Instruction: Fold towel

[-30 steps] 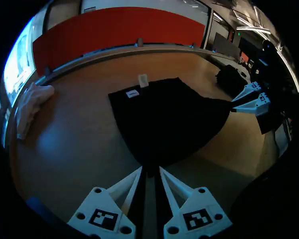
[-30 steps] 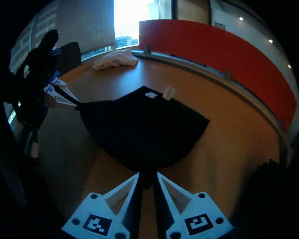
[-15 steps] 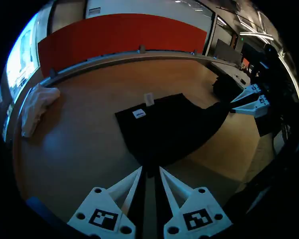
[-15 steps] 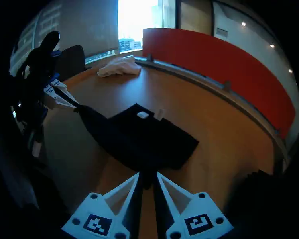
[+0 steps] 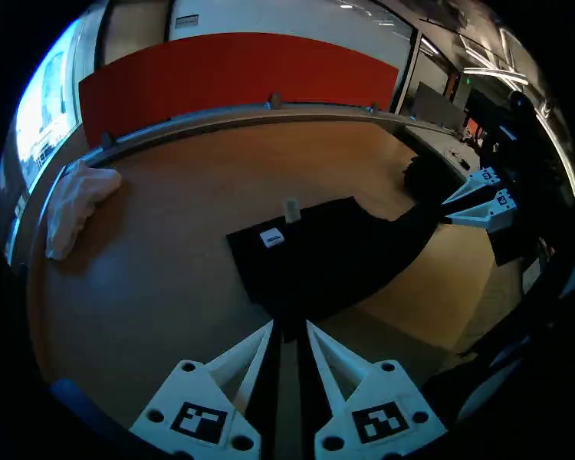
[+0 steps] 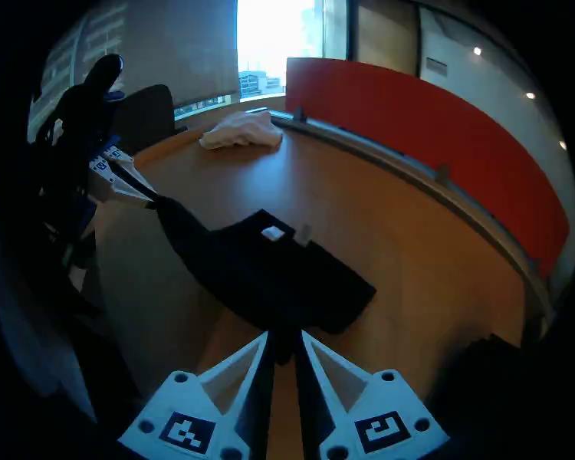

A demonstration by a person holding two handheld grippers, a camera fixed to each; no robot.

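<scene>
Out on the wooden surface [image 5: 157, 261], the black towel [image 5: 326, 253] is half down, half up: its far part lies flat with two small white tags [image 5: 272, 238] showing, and its near edge is lifted off the wood. Look at the left gripper [image 5: 290, 328], fingers drawn narrow with one dark corner pinched between them. And the right gripper [image 6: 285, 339] is the same, fingers close together on the other corner, cloth sagging between the two. So the grasp is made and the edge is raised. By my reckoning the fold is begun but not laid: the held edge has yet to go over to the far side and be set down. Well apart, a crumpled white cloth [image 5: 77, 203] sits near the red partition [image 5: 234, 69]
</scene>
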